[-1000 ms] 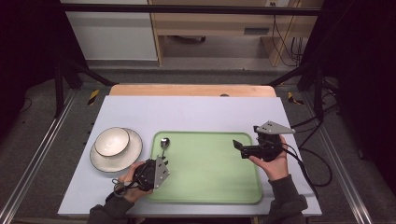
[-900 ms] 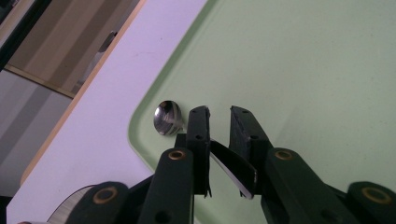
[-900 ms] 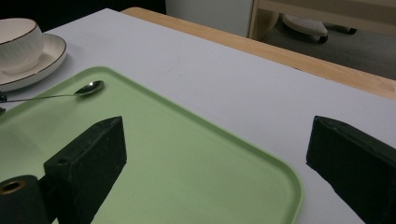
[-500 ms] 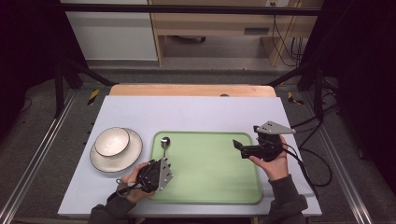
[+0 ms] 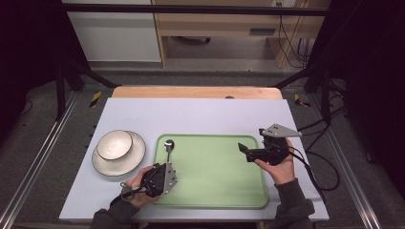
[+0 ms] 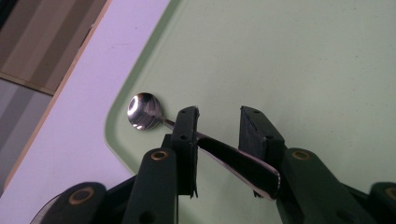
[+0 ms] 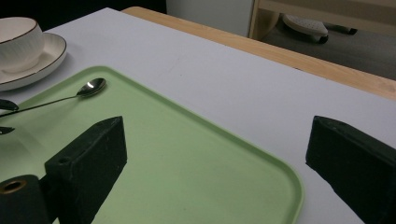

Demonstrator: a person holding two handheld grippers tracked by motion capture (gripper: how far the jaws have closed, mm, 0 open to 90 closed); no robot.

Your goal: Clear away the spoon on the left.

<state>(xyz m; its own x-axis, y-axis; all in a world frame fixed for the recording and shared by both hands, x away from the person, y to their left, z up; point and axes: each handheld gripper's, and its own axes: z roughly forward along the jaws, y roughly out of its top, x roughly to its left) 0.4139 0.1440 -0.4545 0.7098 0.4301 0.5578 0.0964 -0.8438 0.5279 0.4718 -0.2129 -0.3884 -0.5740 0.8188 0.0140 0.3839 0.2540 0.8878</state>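
A metal spoon (image 5: 168,144) lies on the green tray (image 5: 215,191) near its far left corner, bowl pointing away from the person. My left gripper (image 5: 167,166) sits low over the spoon's handle. In the left gripper view the handle (image 6: 233,161) runs slantwise between the jaws of the left gripper (image 6: 217,116), which have just been opening and now stand apart around it, so the gripper is open. My right gripper (image 5: 244,151) hovers over the tray's right side, wide open and empty (image 7: 217,135). The spoon (image 7: 92,87) appears far left in its view.
A white bowl (image 5: 114,144) stands on a white plate (image 5: 119,167) left of the tray, on the pale tabletop (image 5: 200,114). A wooden strip (image 5: 196,92) edges the table's far side. Cables trail off the right edge behind the right hand.
The left hand has crept slightly to the right over the spoon's handle. The spoon stays flat on the tray. The right hand and its gripper have not moved.
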